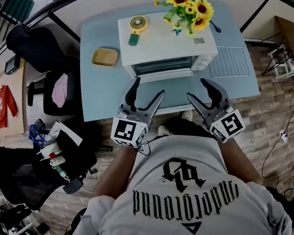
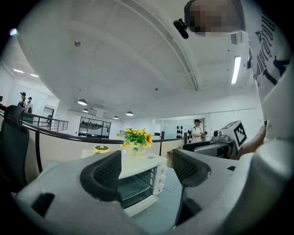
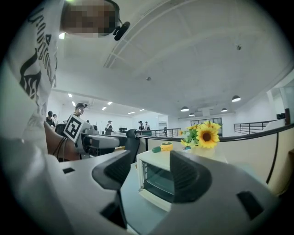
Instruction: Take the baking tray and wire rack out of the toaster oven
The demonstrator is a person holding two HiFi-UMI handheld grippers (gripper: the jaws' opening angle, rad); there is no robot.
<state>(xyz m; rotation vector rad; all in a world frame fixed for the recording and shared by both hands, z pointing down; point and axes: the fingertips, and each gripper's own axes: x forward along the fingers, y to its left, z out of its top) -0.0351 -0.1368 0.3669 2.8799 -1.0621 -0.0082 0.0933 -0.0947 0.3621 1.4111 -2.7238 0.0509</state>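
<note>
White metal marks the toaster oven [image 1: 167, 42], which sits in the upper centre of the head view on a pale blue bench [image 1: 101, 93], with sunflowers [image 1: 187, 11] on its top. Neither the baking tray nor the wire rack shows anywhere outside it, so both are most likely inside, behind the dark glass front. The door looks shut, though the angle leaves some doubt.

This appears to be the approach, with nothing taken out yet. Both claws point level at the oven front from the lower middle of the frame, near it but not touching. The next move probably calls for one claw to catch the door's handle and swing it down before either can reach in for the tray.

The left claw [image 1: 149, 86] has its jaws wide apart with only air between them. The right claw [image 1: 196, 88] is likewise spread wide, holding and touching nothing.
</note>
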